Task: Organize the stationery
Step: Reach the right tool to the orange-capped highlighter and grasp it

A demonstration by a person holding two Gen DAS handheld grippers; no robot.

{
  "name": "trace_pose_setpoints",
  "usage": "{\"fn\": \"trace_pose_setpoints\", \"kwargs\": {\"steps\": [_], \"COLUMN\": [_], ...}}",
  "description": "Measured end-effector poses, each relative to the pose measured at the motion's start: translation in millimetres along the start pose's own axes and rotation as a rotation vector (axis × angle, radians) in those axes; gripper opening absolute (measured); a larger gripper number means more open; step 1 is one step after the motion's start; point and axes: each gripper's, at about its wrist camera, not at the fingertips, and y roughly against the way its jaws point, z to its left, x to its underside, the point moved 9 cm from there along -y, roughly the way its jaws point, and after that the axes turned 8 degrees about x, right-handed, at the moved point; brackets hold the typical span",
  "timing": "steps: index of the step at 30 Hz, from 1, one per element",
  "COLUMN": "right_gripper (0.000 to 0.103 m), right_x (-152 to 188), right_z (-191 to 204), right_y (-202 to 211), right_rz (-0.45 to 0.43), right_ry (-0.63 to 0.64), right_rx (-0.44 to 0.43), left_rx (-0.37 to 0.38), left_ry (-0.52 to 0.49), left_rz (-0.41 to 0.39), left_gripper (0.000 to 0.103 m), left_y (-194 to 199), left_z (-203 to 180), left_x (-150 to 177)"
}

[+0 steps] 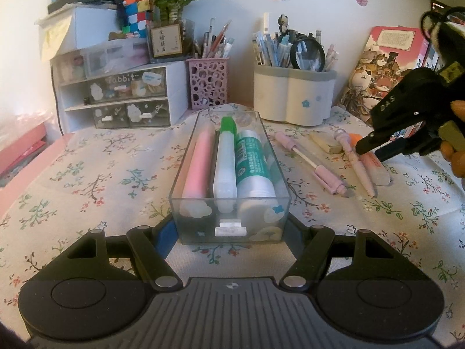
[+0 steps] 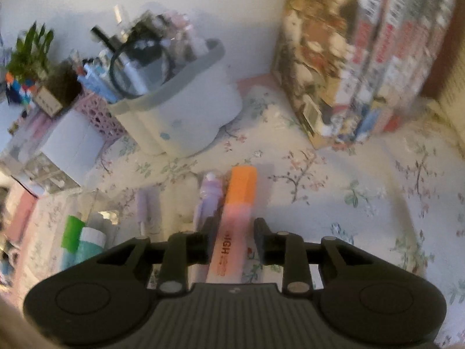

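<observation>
A clear plastic tray (image 1: 186,174) lies lengthwise on the floral cloth. It holds a pink tube (image 1: 197,163), a green-capped stick (image 1: 225,157) and a white-and-teal glue bottle (image 1: 252,163). My left gripper (image 1: 231,232) is shut on the tray's near end, one finger on each side wall. To the right lie two lilac pens (image 1: 311,163) (image 1: 360,168), an eraser (image 1: 324,142) and a pink highlighter with an orange cap (image 2: 241,192). My right gripper (image 2: 235,232) points steeply down and is open, with its fingers astride the highlighter's barrel. A gap shows at the right finger (image 2: 261,232).
At the back stand a white pen holder (image 1: 293,96) full of pens, a pink perforated holder (image 1: 207,84) and a small drawer unit (image 1: 116,96). A row of books (image 2: 363,58) stands at the back right. A person's hand (image 1: 456,157) holds the right gripper.
</observation>
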Motion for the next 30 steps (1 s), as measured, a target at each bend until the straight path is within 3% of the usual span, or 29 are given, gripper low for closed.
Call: {"fn": "trace_pose_setpoints", "kwargs": {"steps": [5, 13, 25, 30], "right_gripper": [0.027, 0.026, 0.025, 0.025], "right_x": [0, 6, -3, 2], "right_z": [9, 19, 17, 39], "right_y": [-2, 3, 25, 35], "right_rz": [-0.009, -0.041, -0.070, -0.035], "right_ry": [0.064, 0.089, -0.013, -0.030], "right_rx": [0.048, 0.055, -0.007, -0.126], "left_rx": [0.001, 0.001, 0.001, 0.000], "left_ry": [-0.002, -0.002, -0.003, -0.005], "left_rz": [-0.002, -0.002, -0.003, -0.002], "left_gripper": [0.072, 0.072, 0.072, 0.072], "left_y": [0, 0, 0, 0], "left_z": [0, 0, 0, 0], "left_x": [0, 0, 0, 0]}}
